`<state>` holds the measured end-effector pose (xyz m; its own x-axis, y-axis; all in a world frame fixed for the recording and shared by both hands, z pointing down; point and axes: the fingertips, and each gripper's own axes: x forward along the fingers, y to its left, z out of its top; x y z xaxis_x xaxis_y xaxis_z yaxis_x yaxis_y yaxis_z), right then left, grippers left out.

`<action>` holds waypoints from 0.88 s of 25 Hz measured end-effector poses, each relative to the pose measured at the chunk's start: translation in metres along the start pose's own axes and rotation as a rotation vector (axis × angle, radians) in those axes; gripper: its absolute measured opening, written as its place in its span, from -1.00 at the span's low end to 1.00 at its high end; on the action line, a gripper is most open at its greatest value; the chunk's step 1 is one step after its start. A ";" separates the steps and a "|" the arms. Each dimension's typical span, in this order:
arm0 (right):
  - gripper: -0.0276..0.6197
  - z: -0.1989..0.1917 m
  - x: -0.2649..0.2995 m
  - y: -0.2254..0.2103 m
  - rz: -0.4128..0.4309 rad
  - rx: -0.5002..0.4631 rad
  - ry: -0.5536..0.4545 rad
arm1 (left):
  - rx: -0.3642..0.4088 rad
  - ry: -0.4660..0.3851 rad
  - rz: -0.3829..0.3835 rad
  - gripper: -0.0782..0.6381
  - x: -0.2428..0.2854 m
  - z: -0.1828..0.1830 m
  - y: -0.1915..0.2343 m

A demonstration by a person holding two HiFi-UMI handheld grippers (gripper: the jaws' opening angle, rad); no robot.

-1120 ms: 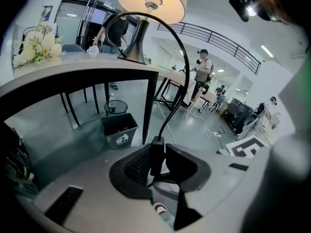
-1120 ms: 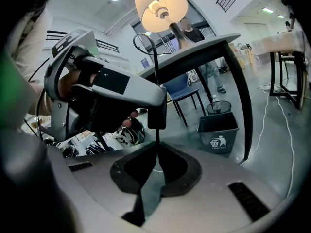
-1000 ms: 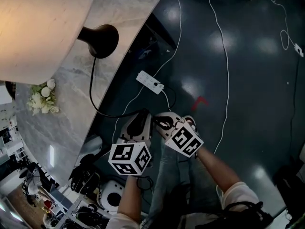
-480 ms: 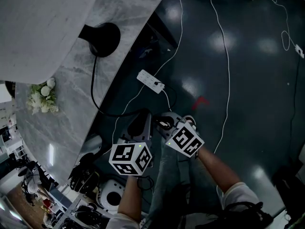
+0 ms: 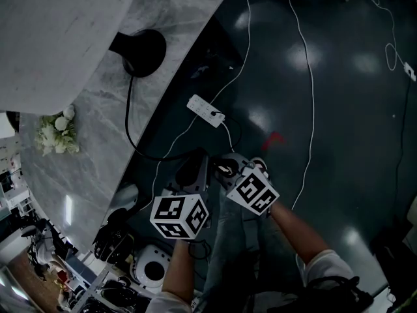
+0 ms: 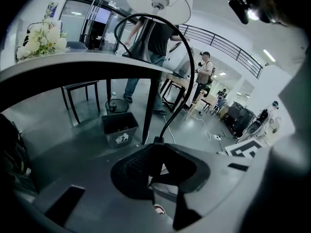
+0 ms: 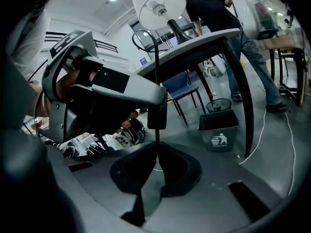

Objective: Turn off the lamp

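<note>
The lamp's shade (image 5: 52, 38) is grey and unlit; its black base (image 5: 140, 52) stands on the marble table (image 5: 98, 155). Its black cord (image 5: 130, 132) runs off the table edge down to both grippers, held close together above the floor. My left gripper (image 5: 195, 166) is shut on the cord (image 6: 184, 67), which loops up toward the shade (image 6: 158, 1). My right gripper (image 5: 225, 169) is shut on the cord just below a black in-line switch (image 7: 157, 114), which sits at the left gripper's tip. The bulb under the shade (image 7: 158, 6) looks dark.
White flowers (image 5: 55, 135) lie on the table. A white power strip (image 5: 205, 111) and long white cables (image 5: 311, 109) lie on the dark floor. A grey bin (image 7: 221, 126) stands under the table; people stand beyond it. Bags and gear crowd the lower left.
The lamp shade was glowing warm a second ago and is now dull grey. Both grippers stay together on the cord, hardly moved.
</note>
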<state>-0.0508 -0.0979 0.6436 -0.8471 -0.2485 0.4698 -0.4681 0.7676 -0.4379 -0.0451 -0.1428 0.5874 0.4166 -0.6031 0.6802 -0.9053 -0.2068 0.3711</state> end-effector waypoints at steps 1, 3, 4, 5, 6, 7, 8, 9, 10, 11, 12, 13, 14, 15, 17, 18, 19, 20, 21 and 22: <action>-0.87 0.000 0.001 0.000 -0.002 0.000 0.002 | 0.003 0.001 -0.002 -0.57 0.000 0.000 0.000; -0.87 -0.001 0.002 -0.001 -0.006 0.004 0.003 | 0.017 0.004 -0.009 -0.57 0.000 -0.001 0.000; -0.87 0.000 0.002 -0.002 -0.010 0.007 0.003 | 0.022 0.004 -0.013 -0.58 -0.001 -0.002 -0.001; -0.87 0.000 0.003 -0.003 -0.014 0.011 0.001 | 0.025 0.002 -0.018 -0.58 -0.001 -0.002 -0.001; -0.87 0.001 0.003 -0.004 -0.018 0.015 -0.001 | 0.024 0.000 -0.021 -0.57 -0.003 -0.003 -0.001; -0.87 0.001 0.004 -0.005 -0.022 0.018 -0.004 | 0.022 -0.003 -0.022 -0.57 -0.004 -0.003 -0.001; -0.87 0.002 0.005 -0.005 -0.025 0.021 -0.006 | 0.018 -0.006 -0.020 -0.57 -0.006 -0.004 0.000; -0.87 0.003 0.006 -0.006 -0.027 0.022 -0.008 | 0.015 -0.009 -0.016 -0.57 -0.009 -0.005 0.002; -0.87 0.003 0.007 -0.007 -0.030 0.023 -0.008 | 0.011 -0.013 -0.012 -0.57 -0.011 -0.005 0.003; -0.87 0.004 0.008 -0.007 -0.033 0.024 -0.009 | 0.005 -0.018 -0.007 -0.57 -0.013 -0.006 0.006; -0.87 0.004 0.010 -0.008 -0.036 0.026 -0.008 | -0.001 -0.021 0.000 -0.57 -0.016 -0.007 0.008; -0.87 0.004 0.011 -0.009 -0.039 0.030 -0.008 | -0.007 -0.024 0.010 -0.57 -0.018 -0.009 0.011; -0.87 0.003 0.012 -0.010 -0.042 0.033 -0.006 | -0.013 -0.026 0.023 -0.57 -0.020 -0.011 0.015; -0.87 0.002 0.014 -0.011 -0.045 0.038 -0.003 | -0.018 -0.027 0.038 -0.57 -0.022 -0.013 0.019; -0.87 0.000 0.016 -0.014 -0.053 0.049 0.003 | -0.025 -0.024 0.068 -0.57 -0.024 -0.019 0.027; -0.87 -0.001 0.018 -0.016 -0.057 0.054 0.007 | -0.027 -0.020 0.079 -0.58 -0.024 -0.022 0.031; -0.87 -0.002 0.019 -0.018 -0.061 0.060 0.010 | -0.030 -0.014 0.088 -0.58 -0.025 -0.026 0.035; -0.87 -0.003 0.020 -0.019 -0.066 0.065 0.014 | -0.031 -0.008 0.095 -0.58 -0.024 -0.029 0.039; -0.87 -0.005 0.021 -0.021 -0.073 0.070 0.017 | -0.032 0.000 0.103 -0.58 -0.024 -0.033 0.042; -0.87 -0.006 0.022 -0.023 -0.079 0.073 0.020 | -0.030 0.007 0.112 -0.58 -0.024 -0.036 0.046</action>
<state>-0.0573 -0.1172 0.6682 -0.8018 -0.2940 0.5203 -0.5510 0.7008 -0.4531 -0.0934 -0.1097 0.6110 0.3133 -0.6154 0.7232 -0.9435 -0.1151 0.3109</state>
